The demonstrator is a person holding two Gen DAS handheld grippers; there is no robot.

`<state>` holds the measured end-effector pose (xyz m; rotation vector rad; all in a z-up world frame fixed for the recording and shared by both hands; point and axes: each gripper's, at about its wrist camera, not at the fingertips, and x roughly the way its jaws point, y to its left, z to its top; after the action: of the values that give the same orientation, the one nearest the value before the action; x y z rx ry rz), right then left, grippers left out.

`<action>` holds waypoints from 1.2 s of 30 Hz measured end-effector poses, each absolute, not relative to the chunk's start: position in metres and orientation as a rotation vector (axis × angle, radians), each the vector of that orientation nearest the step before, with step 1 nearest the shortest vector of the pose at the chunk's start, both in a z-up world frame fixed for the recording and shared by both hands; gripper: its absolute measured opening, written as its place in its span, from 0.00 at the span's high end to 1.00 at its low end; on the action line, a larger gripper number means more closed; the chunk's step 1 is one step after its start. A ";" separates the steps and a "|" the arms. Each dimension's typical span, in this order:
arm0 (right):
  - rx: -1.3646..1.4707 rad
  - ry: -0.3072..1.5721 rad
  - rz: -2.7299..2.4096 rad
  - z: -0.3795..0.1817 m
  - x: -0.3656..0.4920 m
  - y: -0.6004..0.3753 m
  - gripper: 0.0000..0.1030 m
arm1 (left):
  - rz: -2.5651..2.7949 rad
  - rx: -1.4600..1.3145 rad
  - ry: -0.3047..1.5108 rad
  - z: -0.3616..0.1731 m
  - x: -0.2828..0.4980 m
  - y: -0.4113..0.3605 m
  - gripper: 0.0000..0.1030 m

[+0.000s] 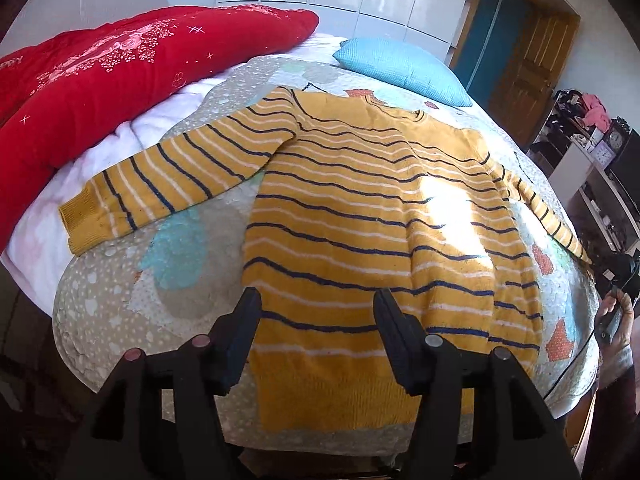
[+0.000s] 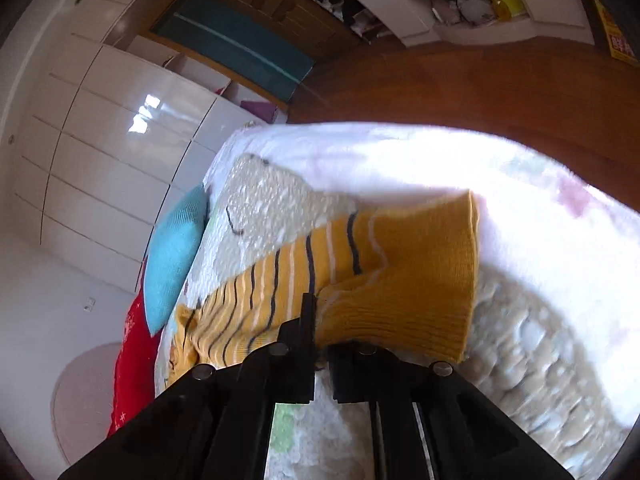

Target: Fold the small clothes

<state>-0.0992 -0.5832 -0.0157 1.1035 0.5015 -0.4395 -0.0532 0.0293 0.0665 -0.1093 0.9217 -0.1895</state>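
Note:
A small yellow sweater [image 1: 360, 220] with navy and white stripes lies flat on the bed, hem toward me, left sleeve [image 1: 160, 184] spread out to the left. My left gripper [image 1: 316, 300] is open and empty, hovering over the hem. In the right wrist view my right gripper [image 2: 320, 320] is shut on the right sleeve's ribbed cuff [image 2: 400, 296], which drapes over the fingers. The right gripper [image 1: 616, 276] shows at the right edge of the left wrist view, held in a hand at the right sleeve's end.
The sweater rests on a patterned quilt [image 1: 120, 300] over a white sheet. A red duvet [image 1: 100, 80] lies at the back left and a blue pillow [image 1: 400, 68] at the back. Cluttered shelves [image 1: 592, 152] stand right of the bed, wood floor [image 2: 440, 80] beside it.

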 end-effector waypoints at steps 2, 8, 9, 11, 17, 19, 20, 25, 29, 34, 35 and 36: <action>1.056 0.457 -0.504 0.006 -0.109 -0.599 0.94 | -0.194 -0.105 0.917 0.067 -0.051 0.027 0.45; 0.909 0.454 -0.547 0.064 -0.096 -0.610 0.94 | -0.205 -0.149 0.931 0.060 -0.046 0.034 0.44; 0.864 0.466 -0.535 0.074 -0.086 -0.602 0.94 | -0.206 -0.164 0.933 0.058 -0.046 0.037 0.44; 0.802 0.488 -0.482 0.089 -0.061 -0.580 0.94 | -0.208 -0.192 0.934 0.057 -0.047 0.045 0.44; 0.628 0.588 -0.224 0.119 0.052 -0.460 0.94 | -0.174 -0.263 0.901 0.056 -0.055 0.083 0.41; 0.563 0.637 -0.124 0.122 0.093 -0.406 0.94 | -0.148 -0.285 0.885 0.054 -0.059 0.101 0.40; 0.533 0.661 -0.073 0.122 0.112 -0.378 0.94 | -0.136 -0.293 0.877 0.052 -0.060 0.109 0.40; 0.364 0.797 0.123 0.099 0.191 -0.238 0.94 | -0.073 -0.320 0.857 0.038 -0.069 0.149 0.38; 0.214 0.892 0.178 0.056 0.229 -0.148 0.94 | -0.027 -0.383 0.878 0.022 -0.072 0.181 0.38; 0.111 0.966 0.224 0.010 0.250 -0.078 0.94 | 0.017 -0.443 0.887 0.008 -0.079 0.211 0.38; 0.089 0.974 0.232 0.006 0.250 -0.068 0.94 | 0.023 -0.447 0.889 0.006 -0.081 0.215 0.38; 0.055 0.981 0.239 0.002 0.251 -0.058 0.94 | 0.027 -0.451 0.891 0.004 -0.081 0.218 0.38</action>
<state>0.2506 -0.0577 0.0019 0.0554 0.9811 0.2392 -0.0811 0.2179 0.0039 -0.4512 0.8912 0.0272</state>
